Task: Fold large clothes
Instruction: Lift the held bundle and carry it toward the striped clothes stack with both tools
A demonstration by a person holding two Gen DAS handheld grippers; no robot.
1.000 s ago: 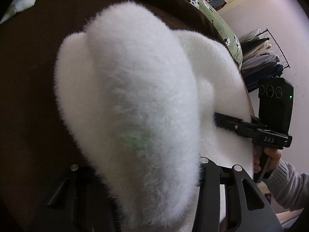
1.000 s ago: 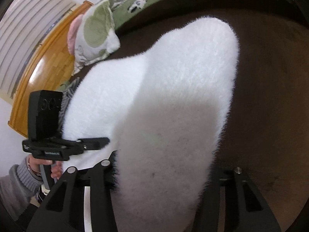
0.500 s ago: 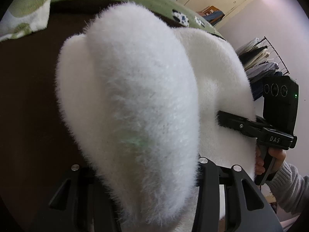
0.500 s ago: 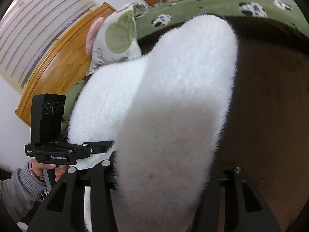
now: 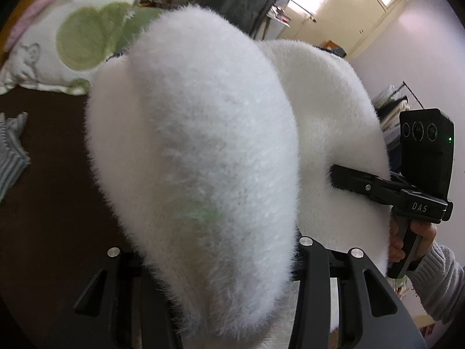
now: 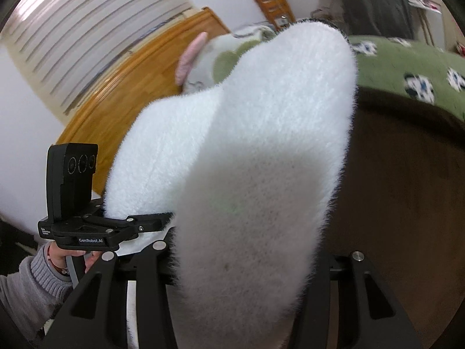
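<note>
A fluffy white garment (image 5: 203,145) fills the middle of both views and drapes over the fingers; it also shows in the right wrist view (image 6: 247,174). My left gripper (image 5: 221,305) is shut on one part of it; its fingertips are buried in the fur. My right gripper (image 6: 232,305) is shut on another part. Each gripper shows in the other's view: the right one (image 5: 337,177) at the right edge of the garment, the left one (image 6: 162,222) at its left edge. The garment hangs lifted above the dark brown bed surface (image 5: 43,203).
A green-and-white pillow (image 5: 66,46) lies at the head of the bed by a wooden headboard (image 6: 122,101). A green blanket with panda prints (image 6: 412,69) lies along the far side. A striped grey cloth (image 5: 11,151) lies at the left. A clothes rack (image 5: 395,101) stands at the right.
Both grippers have risen and tilted up with the garment; the room, pillow and headboard have come into view. The grips have not changed.
</note>
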